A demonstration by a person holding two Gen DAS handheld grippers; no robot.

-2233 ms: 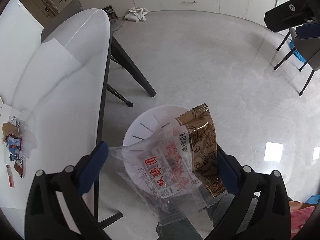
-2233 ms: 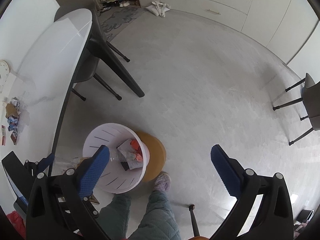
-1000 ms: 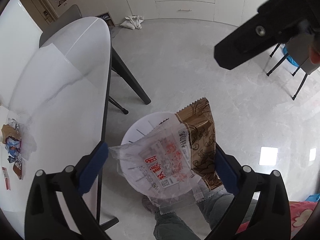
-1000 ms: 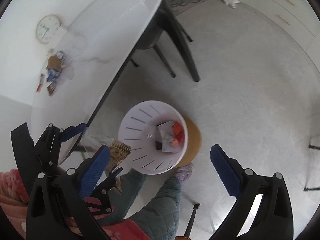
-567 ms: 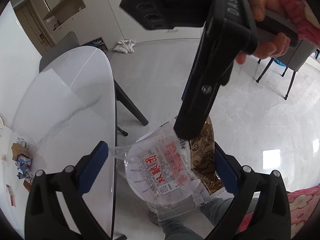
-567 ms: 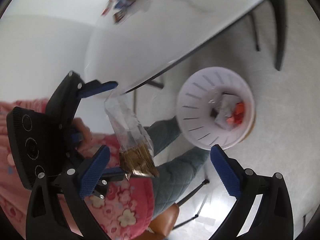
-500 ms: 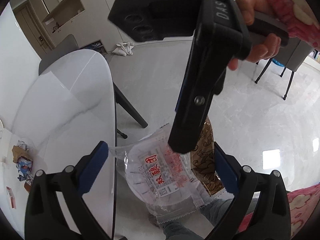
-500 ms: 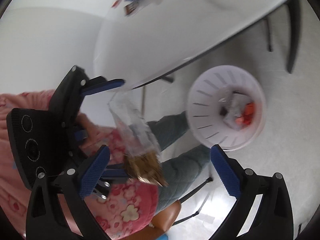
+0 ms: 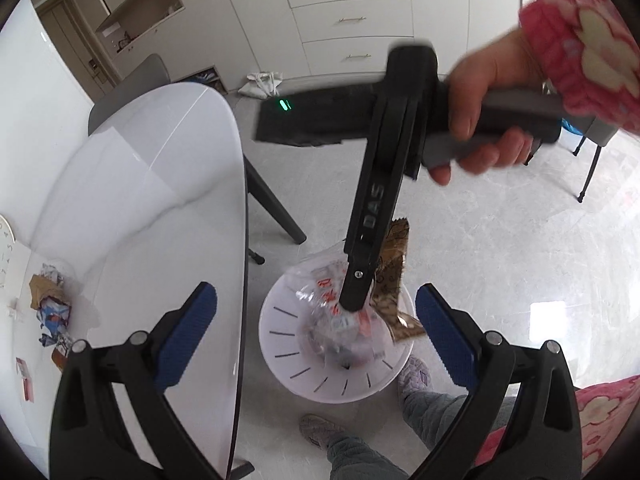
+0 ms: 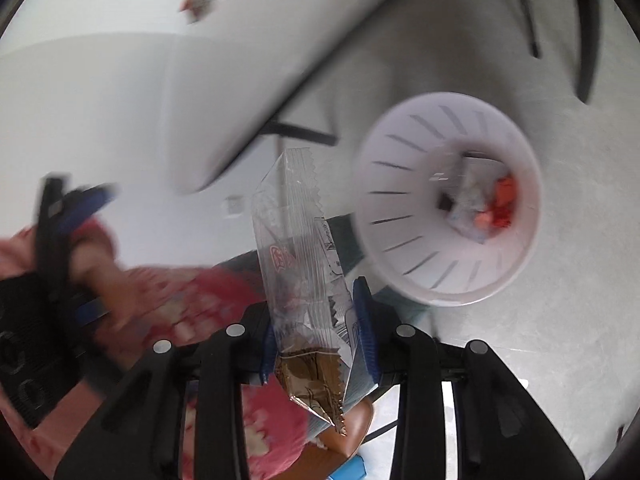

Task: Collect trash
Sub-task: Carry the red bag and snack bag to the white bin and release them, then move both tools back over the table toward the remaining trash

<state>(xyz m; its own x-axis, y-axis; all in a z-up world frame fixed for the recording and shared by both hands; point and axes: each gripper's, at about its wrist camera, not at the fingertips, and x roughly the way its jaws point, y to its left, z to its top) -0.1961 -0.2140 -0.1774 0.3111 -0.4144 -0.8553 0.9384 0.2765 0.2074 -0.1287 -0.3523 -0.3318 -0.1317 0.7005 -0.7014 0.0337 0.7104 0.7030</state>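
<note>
Bin: white round plastic waste bin with slotted wall on the grey floor, lower centre of the left wrist view, just beside the table edge; right of centre in the right wrist view.
Bin contents: crumpled clear and red-orange wrappers at the bottom, plus a small dark piece.
Held trash: clear plastic snack bag with red print and brown patterned foil wrapper, pinched together above the bin; in the left wrist view seen over the bin mouth, bag, foil.
Right tongs: blue pads nearly closed, clamped on both wrappers; in the left wrist view reaching down from the upper right, handle in a bare hand with pink floral sleeve.
Left tongs: blue pads wide apart, nothing between them, bottom of frame.
Table: white glossy oval table at left, with a heap of leftover scrap wrappers near its left edge.
Change: half a second earlier both wrappers sat between the left tongs' pads and the right tongs were spread open; now handed over to the right tongs, left tongs bare.
</note>
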